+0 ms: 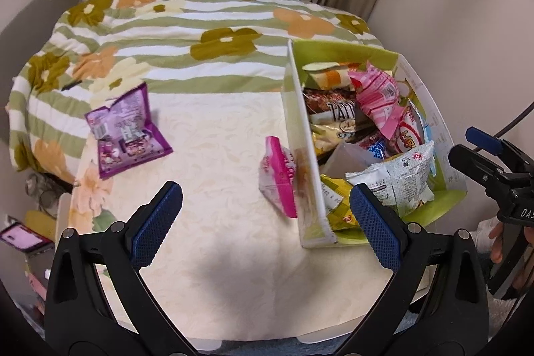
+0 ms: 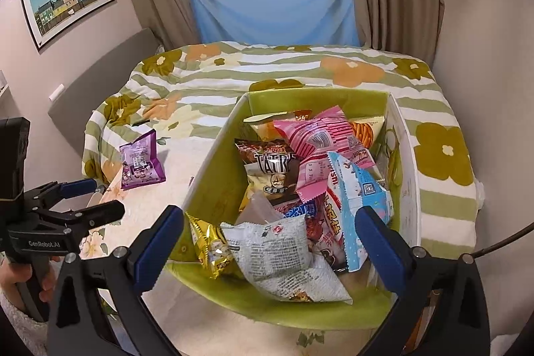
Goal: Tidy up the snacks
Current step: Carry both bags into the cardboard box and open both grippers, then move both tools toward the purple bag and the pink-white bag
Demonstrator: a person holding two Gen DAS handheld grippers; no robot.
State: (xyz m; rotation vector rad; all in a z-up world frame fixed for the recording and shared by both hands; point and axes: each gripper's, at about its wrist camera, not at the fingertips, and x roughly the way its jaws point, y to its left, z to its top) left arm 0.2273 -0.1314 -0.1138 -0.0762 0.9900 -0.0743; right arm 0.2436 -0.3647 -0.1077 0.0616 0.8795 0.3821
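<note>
Pink snack packet [image 1: 279, 179] leans on box [image 1: 302, 155], just right of left hand-held gripper [image 1: 265, 219]; nearer than right; we note both wide open, empty.

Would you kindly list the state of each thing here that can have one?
Left gripper: open, empty.
Right gripper: open, empty, over the box.
Box: open-topped, heaped with snack packets.
Purple packet: lying on the table, outside the box.
Pink packet: on edge against the box's outer wall.
Grey packet: lying in the box.
</note>
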